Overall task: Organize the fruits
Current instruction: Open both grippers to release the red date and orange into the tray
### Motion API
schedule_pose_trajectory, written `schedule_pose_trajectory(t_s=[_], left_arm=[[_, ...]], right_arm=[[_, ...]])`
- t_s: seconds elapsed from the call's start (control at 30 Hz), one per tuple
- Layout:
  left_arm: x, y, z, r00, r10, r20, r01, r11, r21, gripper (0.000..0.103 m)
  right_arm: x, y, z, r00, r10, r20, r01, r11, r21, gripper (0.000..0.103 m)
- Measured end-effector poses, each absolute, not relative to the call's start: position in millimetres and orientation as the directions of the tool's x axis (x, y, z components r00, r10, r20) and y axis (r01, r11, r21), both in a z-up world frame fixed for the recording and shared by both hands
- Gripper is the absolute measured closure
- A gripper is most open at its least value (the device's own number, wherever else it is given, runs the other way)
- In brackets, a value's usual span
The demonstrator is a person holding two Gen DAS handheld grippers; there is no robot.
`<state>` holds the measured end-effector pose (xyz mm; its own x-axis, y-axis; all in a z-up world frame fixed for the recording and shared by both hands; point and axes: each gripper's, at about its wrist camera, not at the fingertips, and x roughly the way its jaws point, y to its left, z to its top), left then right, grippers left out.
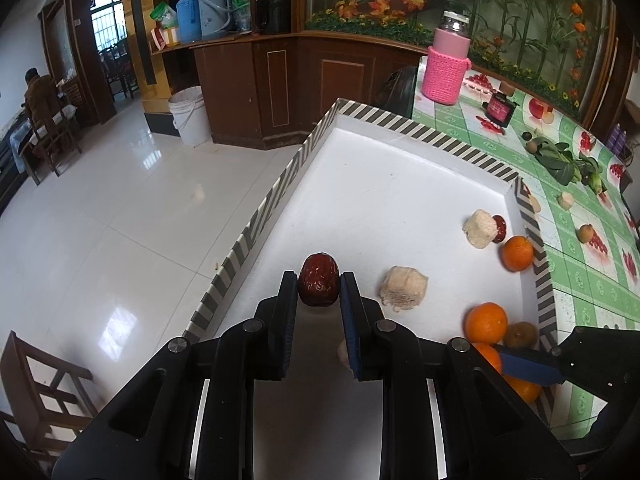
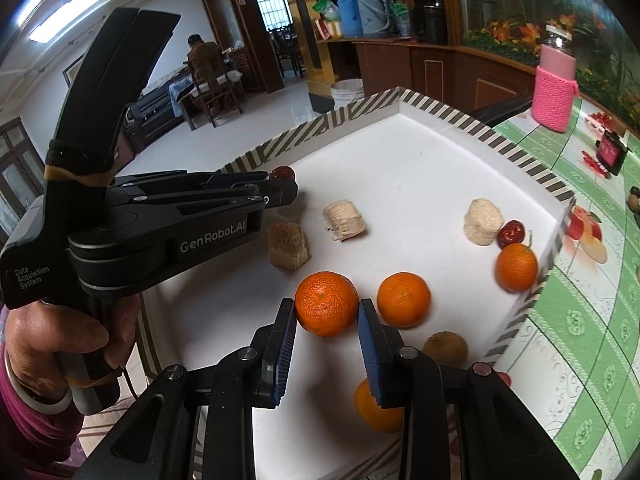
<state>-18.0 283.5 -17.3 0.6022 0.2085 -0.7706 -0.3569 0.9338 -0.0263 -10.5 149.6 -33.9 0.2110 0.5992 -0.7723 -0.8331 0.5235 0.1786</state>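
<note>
My left gripper (image 1: 319,286) is shut on a wrinkled red date (image 1: 319,290), low over the near left part of the white tray (image 1: 360,184) with a striped rim. From the right wrist view that gripper (image 2: 286,184) reaches in from the left, held by a hand (image 2: 60,340). My right gripper (image 2: 326,308) is shut on an orange (image 2: 326,304), pads pressing both its sides. Loose in the tray lie other oranges (image 2: 404,300) (image 2: 517,267), a brown kiwi (image 2: 446,347), a second date (image 2: 511,232) and beige fibrous blocks (image 2: 344,220) (image 2: 288,246) (image 2: 483,221).
The tray sits on a table with a green fruit-print cloth (image 1: 592,280). On the cloth stand a pink knit-covered bottle (image 1: 446,66) and a small dark box (image 1: 500,109), with leafy greens (image 1: 560,158) and a loose round fruit (image 1: 586,233). The tiled floor drops away left of the tray.
</note>
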Motion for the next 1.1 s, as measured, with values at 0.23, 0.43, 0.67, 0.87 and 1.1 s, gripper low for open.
schedule_pose_trajectory(t_s=[0.23,0.43,0.67,0.87,1.1], left_arm=[[-15,282,-20,0.585,0.215,-0.782,-0.353,0.936,-0.006,0.082],[-12,282,-24,0.567,0.213,-0.795,-0.356,0.934,-0.004,0.082],[-12,285,-25,0.554,0.216,-0.804,-0.377,0.926,-0.012,0.074],[-18,282,-15,0.574,0.242,-0.783,-0.405,0.914,-0.014,0.04],[-24,258,5,0.621,0.309,-0.72,-0.402,0.915,0.046,0.04]], right_arm=[[-7,159,-43,0.2,0.581,-0.789,-0.837,0.52,0.171,0.073],[-4,159,-45,0.194,0.585,-0.787,-0.833,0.523,0.183,0.072],[-8,156,-41,0.204,0.591,-0.781,-0.83,0.527,0.181,0.068],[-9,144,-29,0.212,0.623,-0.753,-0.82,0.532,0.21,0.068],[-6,116,-12,0.263,0.649,-0.714,-0.795,0.565,0.221,0.068]])
